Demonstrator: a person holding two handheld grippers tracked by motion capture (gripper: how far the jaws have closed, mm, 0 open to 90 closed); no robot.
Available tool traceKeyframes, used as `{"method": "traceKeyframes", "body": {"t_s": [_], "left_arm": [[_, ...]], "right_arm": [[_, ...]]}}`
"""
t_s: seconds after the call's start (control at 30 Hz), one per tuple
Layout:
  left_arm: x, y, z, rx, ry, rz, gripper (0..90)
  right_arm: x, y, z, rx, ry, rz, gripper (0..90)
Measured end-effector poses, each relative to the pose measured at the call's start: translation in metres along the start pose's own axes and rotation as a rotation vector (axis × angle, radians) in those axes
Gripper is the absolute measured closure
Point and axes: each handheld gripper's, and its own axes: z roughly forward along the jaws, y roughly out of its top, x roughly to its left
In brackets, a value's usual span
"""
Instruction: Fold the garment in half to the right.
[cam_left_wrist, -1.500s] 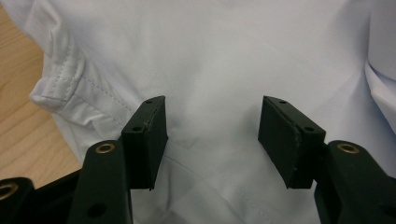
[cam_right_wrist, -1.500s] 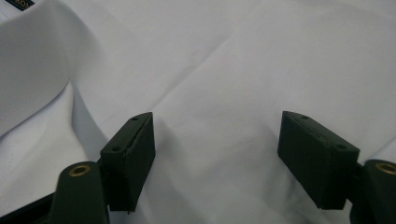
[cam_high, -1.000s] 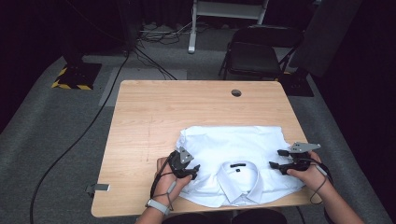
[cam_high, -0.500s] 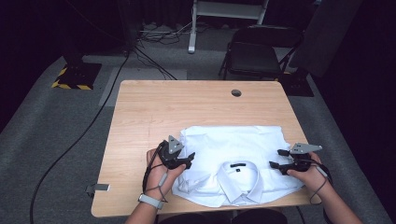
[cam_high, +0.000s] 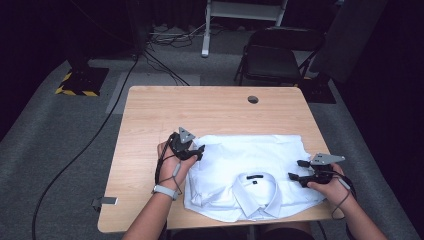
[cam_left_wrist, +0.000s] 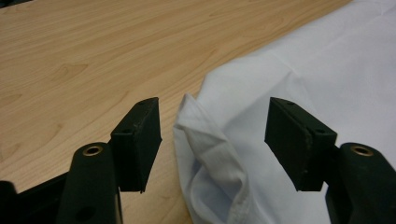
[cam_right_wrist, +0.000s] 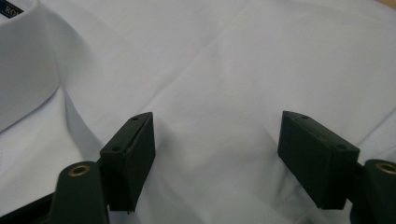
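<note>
- Nearest the person, a white shirt (cam_high: 250, 175) is laid folded on the wooden surface (cam_high: 150, 130), its collar (cam_high: 257, 192) towards the near edge.
- At the shirt's right side, the right tongs (cam_high: 295, 170) are held wide above the cloth, with nothing gripped.
- Farther up, the left tongs (cam_high: 200, 150) have been shifted from the near left edge to the far left corner; their jaws, just narrowed slightly, are set apart around a loose fold (cam_left_wrist: 205, 140), not pinching it.
- A fresh grip there seems intended.

Black chair (cam_high: 272, 57) behind wooden table (cam_high: 200, 112); cables (cam_high: 85, 150) across grey floor.
</note>
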Motion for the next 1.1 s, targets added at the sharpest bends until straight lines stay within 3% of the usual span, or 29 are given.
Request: {"method": "traceKeyframes", "body": {"t_s": [0.1,0.2,0.3,0.33,0.5,0.6,0.73,0.87,0.97,1.03,1.1], "left_arm": [[0.005,0.004,0.005,0.001,-0.011,-0.006,41.5],[0.012,0.006,0.01,0.013,-0.063,-0.062,53.3],[0.016,0.006,0.015,0.018,-0.084,-0.091,64.8],[0.019,0.005,0.02,0.025,-0.103,-0.136,66.9],[0.024,0.001,0.025,0.05,-0.121,-0.18,86.3],[0.024,0.0,0.019,0.017,-0.126,-0.193,88.1],[0.024,0.001,0.003,-0.074,-0.143,-0.236,88.1],[0.028,0.003,-0.016,-0.149,-0.102,-0.247,87.3],[0.038,0.001,-0.027,-0.167,-0.017,-0.244,88.0],[0.044,-0.001,-0.03,-0.175,0.01,-0.27,81.9],[0.046,-0.002,-0.029,-0.174,0.021,-0.271,77.8]], "right_arm": [[0.0,0.0,0.0,-0.003,0.0,0.0,27.1],[0.0,-0.001,0.0,-0.006,-0.002,0.002,27.2],[0.0,0.0,0.0,-0.006,-0.005,0.004,27.2],[0.0,0.0,0.0,-0.006,-0.005,0.004,27.2],[0.0,0.0,0.0,-0.006,-0.005,0.004,27.2],[0.0,0.0,0.0,-0.006,-0.006,0.004,27.3],[0.0,0.0,0.0,-0.006,-0.007,0.005,27.4],[0.001,-0.001,0.0,-0.006,-0.013,0.009,27.5],[0.001,-0.001,0.0,-0.006,-0.013,0.009,27.5],[0.001,-0.001,0.0,-0.006,-0.013,0.009,27.5],[0.001,-0.001,0.0,-0.006,-0.013,0.009,27.5]]}}
